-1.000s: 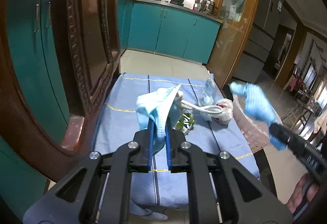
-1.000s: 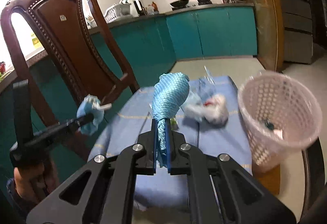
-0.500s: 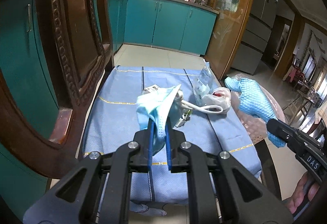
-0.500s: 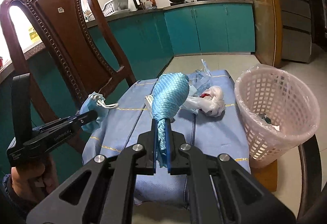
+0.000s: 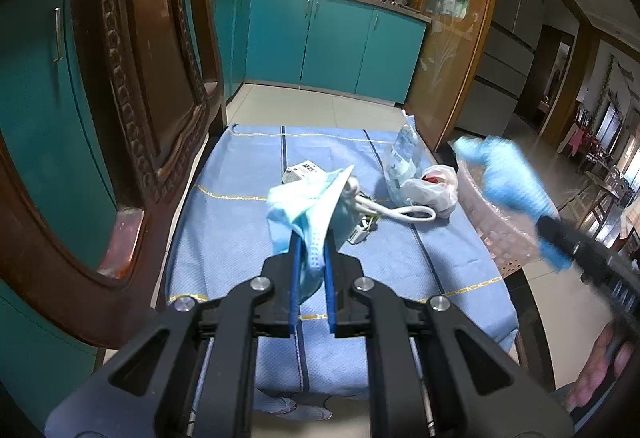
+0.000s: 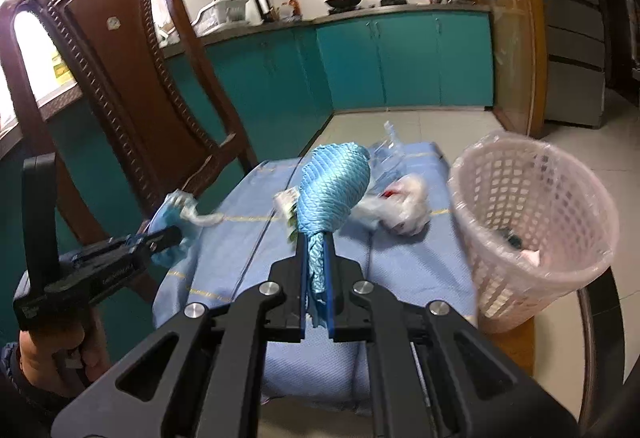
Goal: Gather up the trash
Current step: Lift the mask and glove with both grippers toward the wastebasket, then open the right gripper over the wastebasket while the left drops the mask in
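My left gripper (image 5: 312,242) is shut on a light blue face mask (image 5: 308,202) with white ear loops, held above the blue cloth; it also shows in the right wrist view (image 6: 170,222). My right gripper (image 6: 316,242) is shut on a crumpled blue cloth (image 6: 334,190), also seen blurred at the right in the left wrist view (image 5: 508,174). A pink mesh basket (image 6: 532,222) with some trash inside stands at the table's right edge. A white plastic bag (image 5: 434,188), a clear wrapper (image 5: 402,158) and a small carton (image 5: 300,172) lie on the cloth.
A carved wooden chair (image 5: 132,98) stands close on the left of the blue tablecloth (image 5: 224,222). Teal kitchen cabinets (image 5: 328,42) and tiled floor lie beyond. A wooden glass door frame (image 5: 452,50) stands at the far right.
Both grippers have kept their hold. The right gripper with the blue cloth has moved toward the basket on the right; the left view has drawn back and lifted slightly.
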Demonstrator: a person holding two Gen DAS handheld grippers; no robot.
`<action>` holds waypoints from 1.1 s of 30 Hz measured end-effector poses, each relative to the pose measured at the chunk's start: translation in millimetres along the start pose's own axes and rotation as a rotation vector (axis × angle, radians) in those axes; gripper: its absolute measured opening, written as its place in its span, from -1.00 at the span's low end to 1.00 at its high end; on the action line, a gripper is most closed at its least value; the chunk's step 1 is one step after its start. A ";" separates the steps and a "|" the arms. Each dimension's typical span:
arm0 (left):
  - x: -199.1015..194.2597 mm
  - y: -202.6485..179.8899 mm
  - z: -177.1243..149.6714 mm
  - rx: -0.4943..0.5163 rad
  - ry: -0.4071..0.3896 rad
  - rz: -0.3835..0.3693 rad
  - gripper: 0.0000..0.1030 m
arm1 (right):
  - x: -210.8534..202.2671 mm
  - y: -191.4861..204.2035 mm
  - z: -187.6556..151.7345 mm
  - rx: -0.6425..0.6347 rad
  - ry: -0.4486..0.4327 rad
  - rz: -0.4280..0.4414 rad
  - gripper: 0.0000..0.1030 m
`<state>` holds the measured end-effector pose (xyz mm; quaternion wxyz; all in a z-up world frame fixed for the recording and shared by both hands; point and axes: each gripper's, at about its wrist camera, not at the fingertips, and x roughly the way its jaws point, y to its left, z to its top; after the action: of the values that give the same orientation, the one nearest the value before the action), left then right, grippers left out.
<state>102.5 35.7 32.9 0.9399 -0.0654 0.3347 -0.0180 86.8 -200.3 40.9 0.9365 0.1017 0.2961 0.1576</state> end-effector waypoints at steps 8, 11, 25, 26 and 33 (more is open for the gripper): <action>3.9 -4.7 1.1 0.001 0.007 -0.012 -0.78 | -9.7 -93.5 55.2 0.114 -0.149 -0.200 -0.85; 5.3 -6.6 -1.4 0.011 0.011 -0.015 -0.78 | 11.9 -140.5 59.2 0.176 -0.130 -0.244 -0.47; 38.1 -104.3 4.9 0.161 0.085 -0.164 -0.78 | -79.6 -165.7 35.7 0.403 -0.434 -0.386 0.82; 45.2 -127.2 13.7 0.192 0.083 -0.189 -0.78 | -82.0 -170.6 33.4 0.424 -0.447 -0.402 0.82; 97.3 -272.3 80.4 0.271 0.056 -0.292 0.25 | -96.7 -192.9 23.5 0.535 -0.516 -0.434 0.82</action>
<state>231.4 -232.8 70.4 0.9178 0.0145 0.3424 -0.2008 71.0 -416.2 55.5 0.9321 0.3122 0.0970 -0.1560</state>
